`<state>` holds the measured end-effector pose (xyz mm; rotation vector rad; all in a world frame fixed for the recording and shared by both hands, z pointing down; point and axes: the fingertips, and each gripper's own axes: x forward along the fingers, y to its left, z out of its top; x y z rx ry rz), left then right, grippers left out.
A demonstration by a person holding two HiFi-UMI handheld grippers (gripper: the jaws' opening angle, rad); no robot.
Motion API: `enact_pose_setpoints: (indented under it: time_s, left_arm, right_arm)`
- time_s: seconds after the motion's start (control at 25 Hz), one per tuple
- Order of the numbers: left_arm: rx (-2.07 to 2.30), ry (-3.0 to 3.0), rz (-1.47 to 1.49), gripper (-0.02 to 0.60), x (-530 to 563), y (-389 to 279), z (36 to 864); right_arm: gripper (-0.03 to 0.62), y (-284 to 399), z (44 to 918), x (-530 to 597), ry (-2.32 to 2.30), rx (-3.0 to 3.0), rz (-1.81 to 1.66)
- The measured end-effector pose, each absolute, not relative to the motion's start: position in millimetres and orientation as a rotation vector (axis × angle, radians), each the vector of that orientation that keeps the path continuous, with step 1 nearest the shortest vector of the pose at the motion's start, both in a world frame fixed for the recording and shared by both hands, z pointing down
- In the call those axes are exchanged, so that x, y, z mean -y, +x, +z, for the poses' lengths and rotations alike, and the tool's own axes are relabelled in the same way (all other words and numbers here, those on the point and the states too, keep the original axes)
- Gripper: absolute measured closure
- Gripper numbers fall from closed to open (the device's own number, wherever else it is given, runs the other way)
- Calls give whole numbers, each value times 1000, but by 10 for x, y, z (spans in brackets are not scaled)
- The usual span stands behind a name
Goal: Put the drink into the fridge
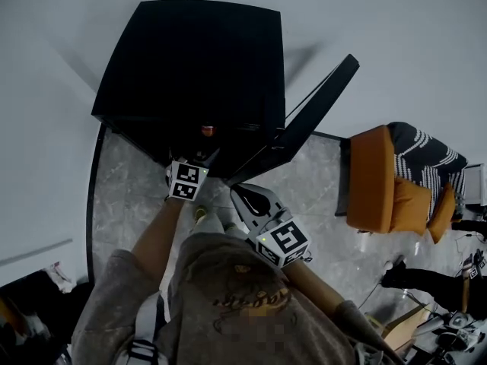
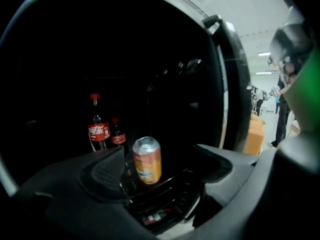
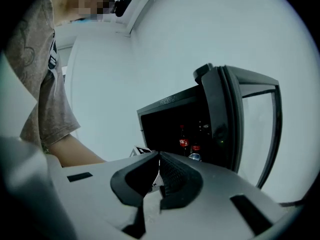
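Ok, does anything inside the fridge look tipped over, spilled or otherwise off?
Nothing stands out. The orange can stands upright in the fridge, with the taller cola bottle and the shorter cola bottle upright behind it. No spill shows, though the inside is dark. The door stands open.

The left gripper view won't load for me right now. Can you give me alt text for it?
An orange drink can with a silver top stands inside the dark fridge, framed by the left gripper's wide-open black jaws, which do not touch it. Two red-labelled cola bottles stand behind it, and the fridge's door hangs open at right.
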<state>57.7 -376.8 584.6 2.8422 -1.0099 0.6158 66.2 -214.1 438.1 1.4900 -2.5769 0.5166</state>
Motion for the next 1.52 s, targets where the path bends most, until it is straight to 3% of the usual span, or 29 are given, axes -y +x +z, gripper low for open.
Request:
enact_pose_setpoints:
  time_s: [0.2,0.4,0.6,0.72,1.28,1.52]
  left_arm:
    - [979,2805,581,181,3368,486,5495]
    - [981,2862,531,359,2971,401,5009]
    - [953,2905,478,462,2556,327,4507]
    - [935,2953,479,564,2284,278,4221]
    - [810,2864,302,577,1736,-163,3758]
    - [714,2874,368,577,1655,-145,3714]
  right_arm:
    - [574,692,4146,1994,1477,2575,522]
    - [573,699,4004,1889,1461,2601,497]
    - [573,686,3902,1790,1447,2636,475]
    - [573,672,3858,1725,1448,2647,478]
    - [574,471,3672,1524,1291,2747,434]
    - [573,281,3666,1448,1119,2790,434]
